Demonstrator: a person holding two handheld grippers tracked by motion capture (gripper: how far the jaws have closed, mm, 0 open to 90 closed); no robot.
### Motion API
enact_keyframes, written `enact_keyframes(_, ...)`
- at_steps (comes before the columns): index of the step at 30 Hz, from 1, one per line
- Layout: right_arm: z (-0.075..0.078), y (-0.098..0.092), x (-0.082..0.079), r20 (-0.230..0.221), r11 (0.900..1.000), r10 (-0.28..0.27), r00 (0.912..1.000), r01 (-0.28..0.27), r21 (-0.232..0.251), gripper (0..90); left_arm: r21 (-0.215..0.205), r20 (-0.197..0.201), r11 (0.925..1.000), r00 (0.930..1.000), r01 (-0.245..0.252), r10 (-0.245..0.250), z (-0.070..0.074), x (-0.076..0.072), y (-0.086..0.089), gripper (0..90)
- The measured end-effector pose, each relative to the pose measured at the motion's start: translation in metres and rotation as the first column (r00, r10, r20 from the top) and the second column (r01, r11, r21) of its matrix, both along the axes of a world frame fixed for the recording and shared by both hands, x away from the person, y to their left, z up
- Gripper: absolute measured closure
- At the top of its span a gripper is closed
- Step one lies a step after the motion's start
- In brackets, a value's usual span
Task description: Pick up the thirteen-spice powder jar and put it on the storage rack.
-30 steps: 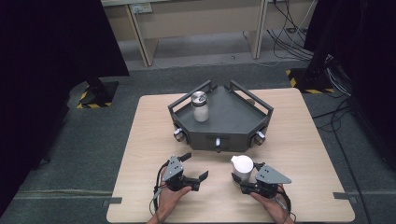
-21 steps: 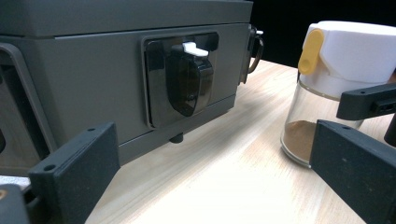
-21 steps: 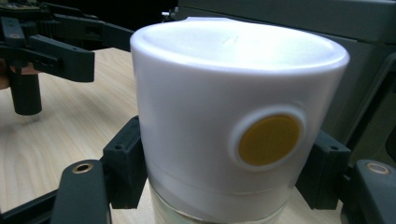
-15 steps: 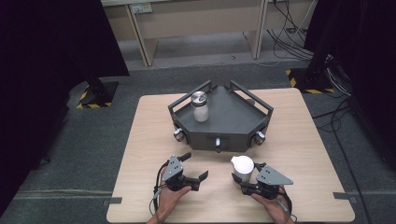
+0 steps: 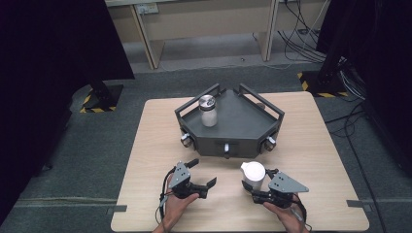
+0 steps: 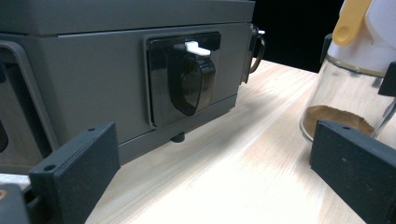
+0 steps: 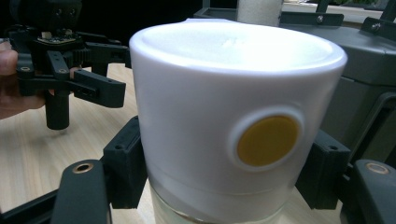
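Counts: two jars, two grippers, one grey tray and one counter (image 5: 320, 145) are showing in the high view.
Jar in hand: the white-capped jar (image 5: 253, 175) is standing upright on the counter, near its front edge and just in front of the tray's front wall.
Look of it: a clear glass body is carrying a wide white cap with a round yellow spot on its side (image 7: 267, 140); in the left gripper view a brown powder is lying at the bottom of the glass (image 6: 336, 119).
Right gripper: the right gripper (image 5: 265, 190) is clamping the jar, its fingers (image 7: 123, 170) pressing on either side just under the cap where the glass begins.
Left gripper: the left gripper (image 5: 203, 174) is sitting to the left of the jar, apart from it, its fingers (image 6: 79, 175) standing wide apart with nothing between them.
Jar against the left fingers: the jar is standing beyond the right-hand finger in the left gripper view, not between the two.
Tray: the grey tray (image 5: 243, 138) is resting in the middle of the counter, with railed sides and knobs on its front faces.
Second jar: a jar with a metal lid (image 5: 208, 110) is standing upright inside the tray, toward its left rear.
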State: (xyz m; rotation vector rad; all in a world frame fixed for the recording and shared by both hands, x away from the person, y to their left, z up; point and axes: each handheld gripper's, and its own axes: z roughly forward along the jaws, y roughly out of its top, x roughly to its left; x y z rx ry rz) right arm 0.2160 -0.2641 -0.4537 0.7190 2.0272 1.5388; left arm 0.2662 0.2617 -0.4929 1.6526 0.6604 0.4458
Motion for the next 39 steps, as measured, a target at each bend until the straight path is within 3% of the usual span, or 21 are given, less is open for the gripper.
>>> enact_keyframes(12,0.016,-0.002,0.003,0.005,1.0,0.013,0.9999,-0.013,-0.009,30.6,-0.001,-0.003,1.0,1.0,0.0,0.0,0.0,0.001,0.001,1.3)
enact_keyframes(34,0.066,-0.002,0.028,0.032,1.0,0.0,0.9995,0.0,0.001,30.6,-0.006,-0.008,0.9999,0.9999,-0.008,0.008,-0.001,0.001,0.002,1.4)
enact_keyframes(39,0.078,0.002,0.034,0.036,1.0,0.001,0.9994,-0.001,-0.02,30.6,-0.005,-0.011,1.0,0.9999,-0.007,0.007,-0.001,0.001,0.001,1.3)
